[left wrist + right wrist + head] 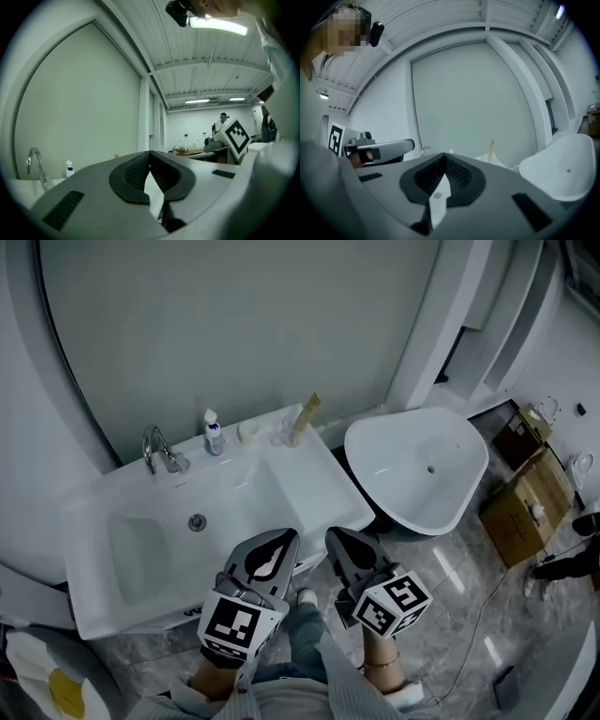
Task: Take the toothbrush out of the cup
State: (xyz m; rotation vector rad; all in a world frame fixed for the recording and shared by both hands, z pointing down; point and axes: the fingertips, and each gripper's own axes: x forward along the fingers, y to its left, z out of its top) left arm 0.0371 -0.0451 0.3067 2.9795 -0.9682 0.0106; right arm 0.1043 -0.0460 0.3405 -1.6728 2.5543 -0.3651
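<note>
White bathroom, white sink counter [305, 486]. Toothbrush [306, 416] tan, leaning in clear cup [284, 435] at counter back, right end. Small bottle [214, 433], tap [159, 451] to left. White tub [422, 470] at right. Left gripper [285, 536], right gripper [334, 534] at counter front, well apart from cup, fingers closed tight, holding nothing.

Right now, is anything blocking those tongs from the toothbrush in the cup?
Nothing visible does. Between the left tongs, the right tongs and the toothbrush in its cup lies only bare counter; the bottle and faucet stand off to the left.
</note>
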